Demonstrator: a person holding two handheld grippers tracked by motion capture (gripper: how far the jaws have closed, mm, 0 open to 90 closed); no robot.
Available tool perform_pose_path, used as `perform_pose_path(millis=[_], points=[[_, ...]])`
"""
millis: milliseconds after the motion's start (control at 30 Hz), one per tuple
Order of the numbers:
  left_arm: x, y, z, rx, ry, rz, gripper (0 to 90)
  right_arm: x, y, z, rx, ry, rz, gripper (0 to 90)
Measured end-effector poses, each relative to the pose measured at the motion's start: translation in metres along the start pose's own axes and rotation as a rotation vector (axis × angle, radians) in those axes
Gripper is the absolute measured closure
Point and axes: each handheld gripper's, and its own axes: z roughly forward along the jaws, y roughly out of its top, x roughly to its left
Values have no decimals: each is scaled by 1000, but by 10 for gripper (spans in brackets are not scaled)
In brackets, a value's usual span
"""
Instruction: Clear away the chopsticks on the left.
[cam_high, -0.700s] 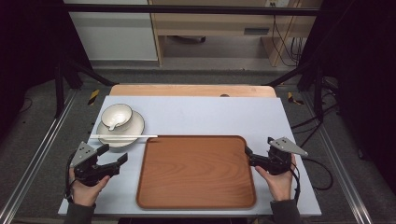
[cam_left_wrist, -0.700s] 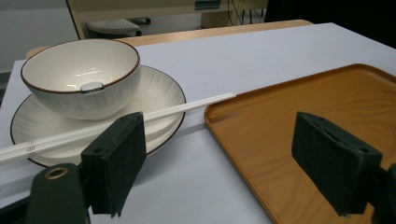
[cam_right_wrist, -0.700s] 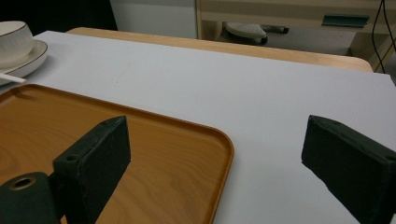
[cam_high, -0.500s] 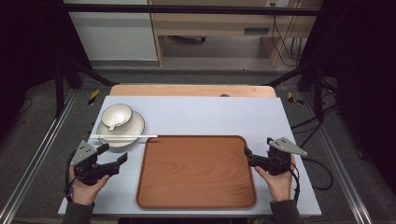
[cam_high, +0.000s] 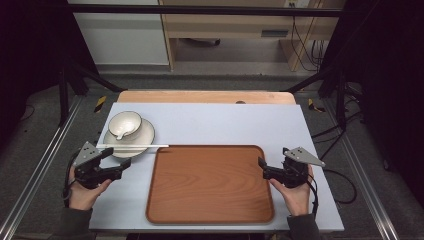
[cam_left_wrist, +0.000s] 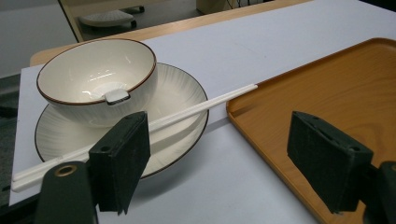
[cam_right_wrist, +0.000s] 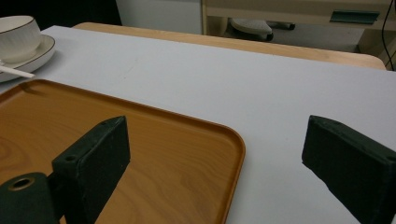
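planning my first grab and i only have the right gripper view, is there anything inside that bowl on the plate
observer: Yes, a white spoon sits in the bowl, with its handle end on the near rim.
operator: and that white tip by the tray, what is it
observer: A pair of white chopsticks lying across the plate, with their tips reaching the wooden tray at its corner.
operator: where's the left claw
observer: The left claw is open beside the plate, near the chopsticks' butt ends, with nothing between its jaws.
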Motion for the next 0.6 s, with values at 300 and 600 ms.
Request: perform_pose_path(millis=[300, 600], points=[[21, 2, 13, 77, -4, 50, 261, 4, 1, 2, 11, -1, -8, 80], [39, 0, 32, 120, 21, 59, 306, 6, 0, 4, 22, -1, -12, 82]])
